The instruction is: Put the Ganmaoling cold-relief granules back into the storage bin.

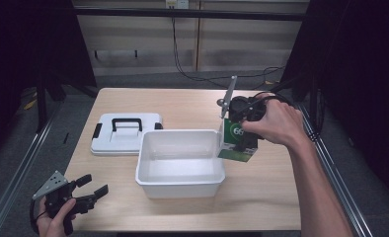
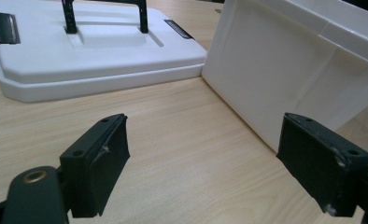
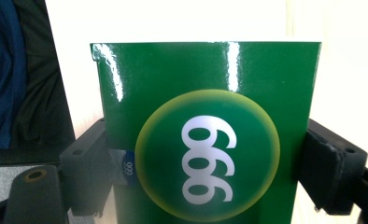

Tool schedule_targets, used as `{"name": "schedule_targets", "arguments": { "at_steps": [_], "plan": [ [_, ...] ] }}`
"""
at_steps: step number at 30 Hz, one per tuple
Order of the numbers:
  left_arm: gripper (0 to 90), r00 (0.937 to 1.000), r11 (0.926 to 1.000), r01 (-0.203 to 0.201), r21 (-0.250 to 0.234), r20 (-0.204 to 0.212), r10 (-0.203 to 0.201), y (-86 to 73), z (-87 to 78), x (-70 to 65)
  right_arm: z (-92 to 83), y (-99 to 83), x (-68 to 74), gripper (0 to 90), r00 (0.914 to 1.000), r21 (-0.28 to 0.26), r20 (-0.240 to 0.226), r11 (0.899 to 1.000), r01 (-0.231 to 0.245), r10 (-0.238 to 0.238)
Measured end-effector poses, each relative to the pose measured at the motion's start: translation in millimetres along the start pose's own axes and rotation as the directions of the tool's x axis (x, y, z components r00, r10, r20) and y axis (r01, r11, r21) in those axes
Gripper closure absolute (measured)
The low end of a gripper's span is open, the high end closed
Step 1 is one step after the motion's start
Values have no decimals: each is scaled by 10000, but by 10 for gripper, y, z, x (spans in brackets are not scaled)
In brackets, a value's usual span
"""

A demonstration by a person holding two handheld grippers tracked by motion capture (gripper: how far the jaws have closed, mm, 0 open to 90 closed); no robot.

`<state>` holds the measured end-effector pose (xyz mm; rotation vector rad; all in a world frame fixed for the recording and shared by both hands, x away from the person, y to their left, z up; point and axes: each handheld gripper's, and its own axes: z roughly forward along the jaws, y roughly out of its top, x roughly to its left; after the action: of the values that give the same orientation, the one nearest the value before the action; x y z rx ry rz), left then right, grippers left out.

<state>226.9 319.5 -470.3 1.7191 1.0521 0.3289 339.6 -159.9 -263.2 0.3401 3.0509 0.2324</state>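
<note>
**Inspector:** Nearest you, your left gripper (image 1: 86, 190) idles at the table's (image 1: 261, 197) near left corner, jaws spread wide with nothing between them, facing the bin's outer wall.

**Operator:** And the carton?

**Inspector:** Your right gripper (image 1: 242, 131) has its jaws clamped on both sides of the green box (image 3: 205, 135), held off the tabletop at the right rim of the white bin (image 1: 180, 168). The bin looks bare inside. Its lid (image 1: 126, 133) lies flat, just beside the bin's far left corner.

**Operator:** Which step is this?

**Inspector:** I judge it the carry, with placement pending. You would next shift left over the opening, lower the box clear of the rim, then release.
</note>
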Motion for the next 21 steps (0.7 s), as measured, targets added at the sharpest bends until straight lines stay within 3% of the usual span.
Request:
{"name": "schedule_targets", "arguments": {
  "at_steps": [15,21],
  "plan": [
    [161,10000,10000,5,-40,45,-5,2,-6,-2,100,422,-14,160,9990,-75,-129,9990,432,-432],
    [161,10000,10000,-28,-27,69,28,4,-6,-2,181,562,-7,160,9969,225,-367,9972,707,-698]
  ]
}}
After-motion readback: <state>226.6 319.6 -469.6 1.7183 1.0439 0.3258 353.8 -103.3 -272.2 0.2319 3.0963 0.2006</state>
